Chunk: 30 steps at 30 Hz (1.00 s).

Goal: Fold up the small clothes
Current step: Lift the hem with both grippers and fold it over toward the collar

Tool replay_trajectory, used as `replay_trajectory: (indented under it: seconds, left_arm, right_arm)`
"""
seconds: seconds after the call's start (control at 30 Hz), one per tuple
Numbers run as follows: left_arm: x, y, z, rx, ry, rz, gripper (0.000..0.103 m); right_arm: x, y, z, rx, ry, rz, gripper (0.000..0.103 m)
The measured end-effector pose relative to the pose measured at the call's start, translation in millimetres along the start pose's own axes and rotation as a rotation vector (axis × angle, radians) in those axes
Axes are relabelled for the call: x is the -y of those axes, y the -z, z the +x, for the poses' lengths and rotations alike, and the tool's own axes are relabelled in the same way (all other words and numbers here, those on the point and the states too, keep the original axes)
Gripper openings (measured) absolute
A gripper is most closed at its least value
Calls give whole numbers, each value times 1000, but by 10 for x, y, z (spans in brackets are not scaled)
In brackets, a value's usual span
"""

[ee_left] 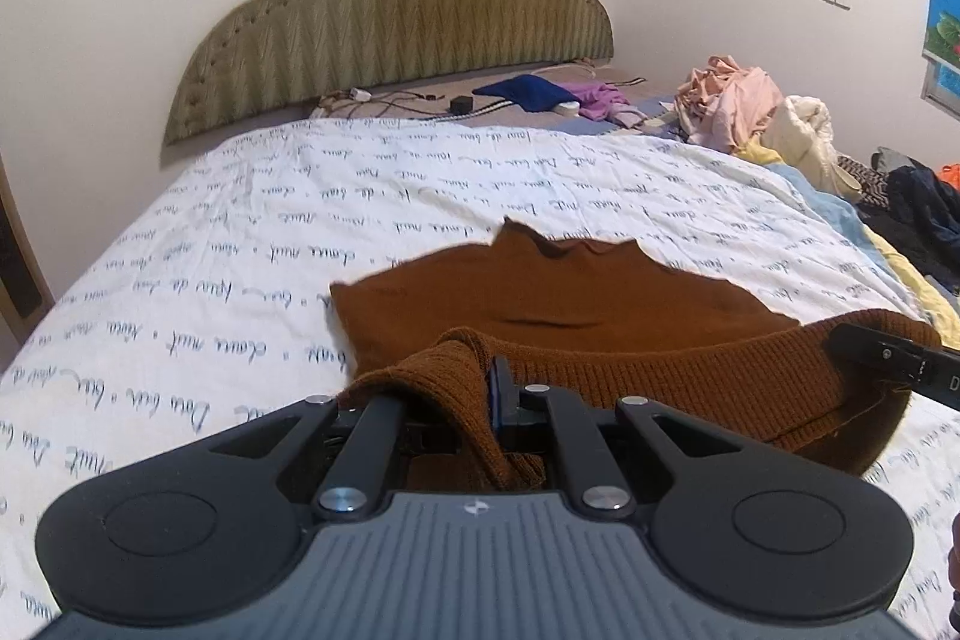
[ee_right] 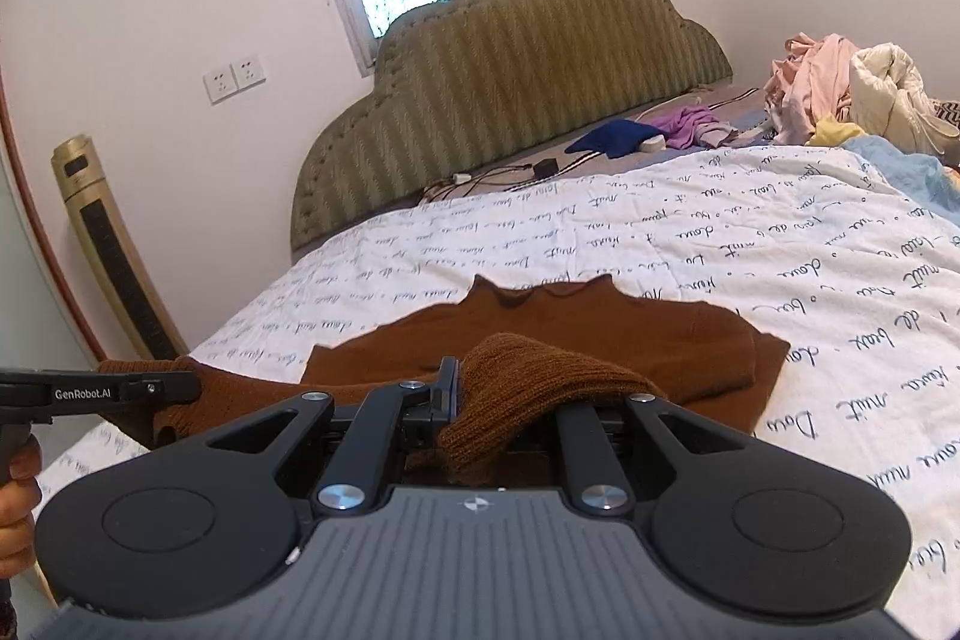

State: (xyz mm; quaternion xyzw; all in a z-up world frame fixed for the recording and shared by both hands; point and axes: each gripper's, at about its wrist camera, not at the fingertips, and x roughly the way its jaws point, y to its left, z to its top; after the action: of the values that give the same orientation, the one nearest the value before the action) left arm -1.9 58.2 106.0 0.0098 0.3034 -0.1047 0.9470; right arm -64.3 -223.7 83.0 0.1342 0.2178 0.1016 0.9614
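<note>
The brown knit sweater (ee_left: 558, 292) lies on the bed (ee_left: 240, 232) in the near middle, neck toward the headboard (ee_left: 390, 16). Its near ribbed hem is raised off the cover by both claws.

Claw state:
- Left claw (ee_left: 495, 388): closed, gripping the left end of the hem; fabric bunches over its fingers.
- Right claw (ee_right: 459, 388): closed on the right end of the hem; knit drapes over its right finger.

Hazards, judged from this position:
1. Uneven carry. If one claw travels farther toward the collar than the other, the fold line will likely run skewed and the hem will land crooked.
2. Slip. The ribbing is thick and bunched, so the grip may hold only an outer layer. A sharp pull could free the hem before it is laid down.
3. Snag. Knit loops lie across the finger linkage of both claws; on release the fabric may cling and drag the fold open.
4. Dragging. The sweater's far half rests loose on the cover; a low carry could push it toward the headboard instead of folding over it.

Containers: none in view. The pile of clothes (ee_left: 738, 106) at the far right lies loose on the bed, well apart from the sweater.
</note>
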Motion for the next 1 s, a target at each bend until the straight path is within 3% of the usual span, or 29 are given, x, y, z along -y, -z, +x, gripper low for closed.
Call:
replay_trajectory:
  seconds: [0.4,0.67,1.0]
  left_arm:
    - [27,-387,802,3,-99,42,8]
    - [67,-436,1441,-85,-120,74,8]
    - [-53,-505,1991,-154,-110,24,8]
  right_arm:
    - [313,-243,718,-14,31,33,16]
    - [509,-222,1314,-82,62,70,15]
    - [810,-255,1760,-155,57,174,15]
